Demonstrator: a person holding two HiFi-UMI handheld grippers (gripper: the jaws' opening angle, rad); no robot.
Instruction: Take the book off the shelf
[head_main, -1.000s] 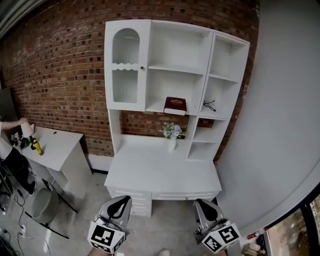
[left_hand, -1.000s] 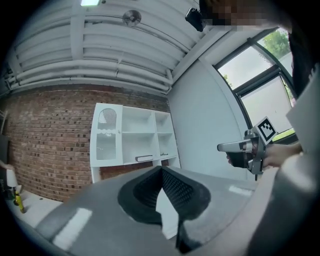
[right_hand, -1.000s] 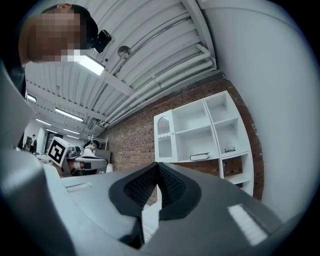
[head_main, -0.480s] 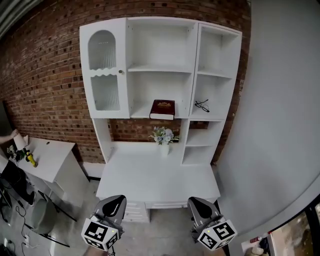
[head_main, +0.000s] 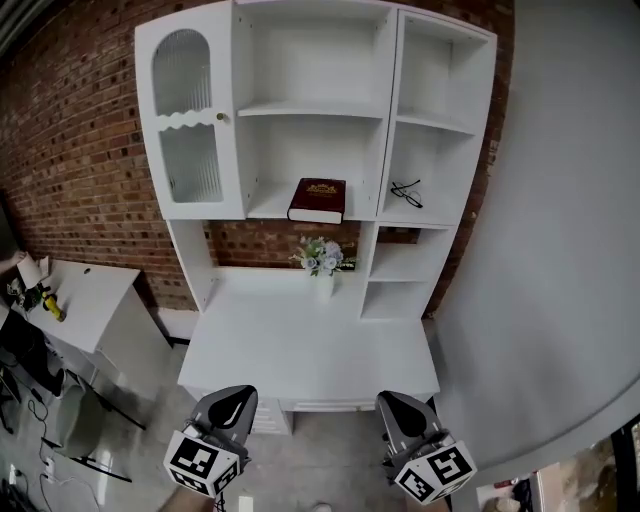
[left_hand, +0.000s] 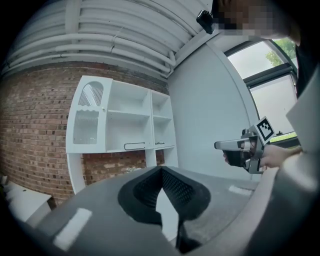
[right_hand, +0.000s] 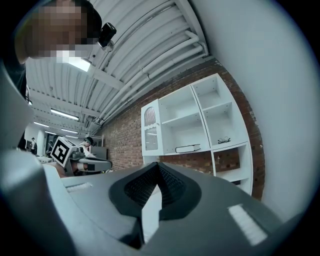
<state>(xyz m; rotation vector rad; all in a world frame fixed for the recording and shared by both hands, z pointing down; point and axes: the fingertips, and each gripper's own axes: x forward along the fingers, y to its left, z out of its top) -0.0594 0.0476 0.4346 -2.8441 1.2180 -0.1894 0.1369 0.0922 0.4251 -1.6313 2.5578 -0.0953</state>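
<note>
Up ahead of the grippers, the book: we see a dark red hardback book with gilt tooling on its cover (head_main: 318, 199). It lies flat, well apart from both grippers, higher than them and roughly midway between their lines.
Shelf: the book rests on a board of a tall white wooden shelf unit (head_main: 385, 120), which stands beyond the jaws on the far side of the white desk top (head_main: 300, 350).
Left gripper: the grey left gripper with a marker cube (head_main: 236, 398) is held low by the desk's front edge. We find its black jaw tips meeting, with nothing between them.
Right gripper: the grey right gripper with a marker cube (head_main: 400, 402) sits level with the left and well apart from it. Its jaws are likewise closed on nothing.
Neighbours: a pair of dark-framed glasses (head_main: 405, 192) lies in the compartment on the right gripper's side of the book. A small bunch of pale flowers in a white vase (head_main: 322, 258) stands below the book, nearer the grippers.
</note>
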